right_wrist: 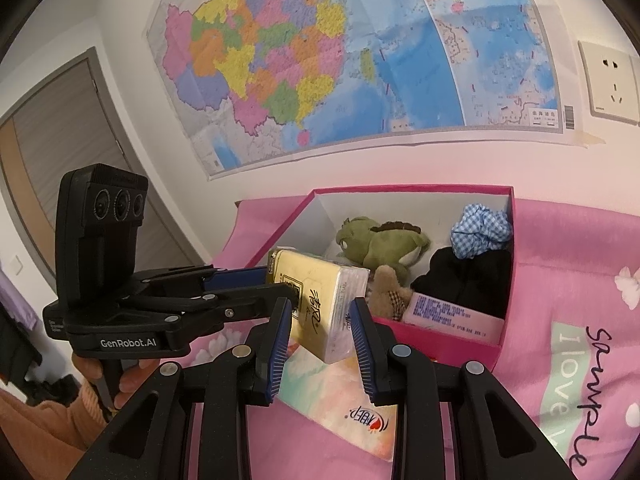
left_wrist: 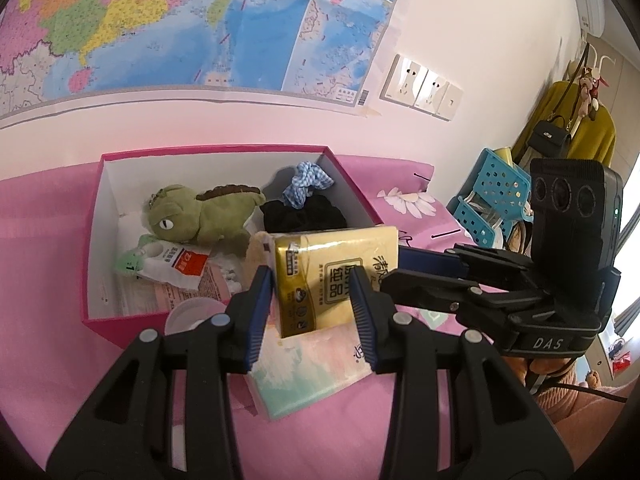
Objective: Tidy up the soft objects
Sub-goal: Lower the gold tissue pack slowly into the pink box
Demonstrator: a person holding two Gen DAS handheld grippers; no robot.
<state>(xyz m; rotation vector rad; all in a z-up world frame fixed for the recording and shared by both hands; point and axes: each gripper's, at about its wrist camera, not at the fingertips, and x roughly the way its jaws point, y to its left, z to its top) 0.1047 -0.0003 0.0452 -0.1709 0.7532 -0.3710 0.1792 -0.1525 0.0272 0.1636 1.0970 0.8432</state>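
Colours and patterns on the pink bed

The yellow tissue pack (left_wrist: 336, 276) is printed with dark characters and wrapped in clear film, and a pastel pack (right_wrist: 340, 412) in mint, peach and white is seen under it. The box (left_wrist: 94, 240) is coloured magenta outside and white inside. In it, an olive-green plush lizard (left_wrist: 200, 216) with a brown ridged back is seen on the left, and a blue-and-white gingham cloth (right_wrist: 482, 230) over a black fabric (right_wrist: 468, 280) on the right. The bedsheet (right_wrist: 560, 280) is coloured pink, with white flowers and black lettering. The gripper pads (left_wrist: 259, 312) are coloured blue on black frames. A multicoloured map (right_wrist: 320, 60) with blue sea is shown on the far white wall.
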